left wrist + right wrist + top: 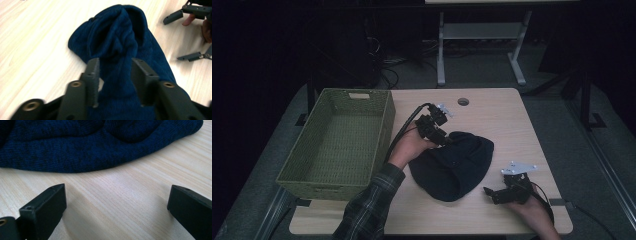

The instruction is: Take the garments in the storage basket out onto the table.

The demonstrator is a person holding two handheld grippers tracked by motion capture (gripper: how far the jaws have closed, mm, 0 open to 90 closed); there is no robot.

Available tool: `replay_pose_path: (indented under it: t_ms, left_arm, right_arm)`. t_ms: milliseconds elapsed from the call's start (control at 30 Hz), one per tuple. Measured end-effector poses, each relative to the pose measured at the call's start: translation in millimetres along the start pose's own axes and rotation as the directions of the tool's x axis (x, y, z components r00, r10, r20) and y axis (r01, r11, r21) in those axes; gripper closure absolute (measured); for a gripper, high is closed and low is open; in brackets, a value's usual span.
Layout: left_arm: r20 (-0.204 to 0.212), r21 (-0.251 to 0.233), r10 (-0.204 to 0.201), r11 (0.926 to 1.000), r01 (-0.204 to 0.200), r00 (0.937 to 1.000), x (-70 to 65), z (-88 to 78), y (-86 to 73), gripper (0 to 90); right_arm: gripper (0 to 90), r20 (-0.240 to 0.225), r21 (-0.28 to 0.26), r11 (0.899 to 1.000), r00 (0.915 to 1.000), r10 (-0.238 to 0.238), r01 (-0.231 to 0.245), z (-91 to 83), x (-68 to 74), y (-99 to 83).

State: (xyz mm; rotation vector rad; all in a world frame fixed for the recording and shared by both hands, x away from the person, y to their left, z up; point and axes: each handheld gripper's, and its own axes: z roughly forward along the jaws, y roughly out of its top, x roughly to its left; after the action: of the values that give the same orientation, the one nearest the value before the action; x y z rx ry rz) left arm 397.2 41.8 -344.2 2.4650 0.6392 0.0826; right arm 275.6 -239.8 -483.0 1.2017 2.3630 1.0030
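Empty green wicker basket (297,172), wooden table (492,112)

No readable text, label, brand, number or sign anywhere.

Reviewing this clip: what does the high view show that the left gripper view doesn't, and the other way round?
High view alone: the green woven basket at the table's left side, the person's plaid sleeve, and the floor and stand behind.

Left gripper view alone: close up, a raised fold of the dark blue knit hat bunched between the left gripper's jaws.

Both: the hat, the wooden tabletop, and the right gripper with jaws spread, beside the hat.
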Motion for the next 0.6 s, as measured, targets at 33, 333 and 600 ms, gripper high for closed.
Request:
replay_pose_path:
  t_ms: [33, 333, 600]
  left_arm:
    - [-0.001, -0.001, -0.008, 1.0000, 0.008, 1.0000, -1.3, -2.4, -3.1, 69.9]
    - [-0.049, 0.084, -0.020, 0.9961, 0.024, 0.9986, -21.0, -1.0, -31.6, 89.9]
    - [-0.053, 0.136, -0.078, 0.9872, 0.084, 0.9956, -16.2, 27.8, -66.5, 89.9]
  right_arm:
    - [1.7, 0.000, 0.000, 1.000, 1.0000, 0.000, 0.000, 0.0, 0.0, 0.0]
    - [1.7, 0.000, 0.000, 1.000, 1.0000, 0.000, 0.000, 0.0, 0.0, 0.0]
    - [1.7, 0.000, 0.001, 1.000, 1.0000, 0.000, 0.000, 0.0, 0.0, 0.0]
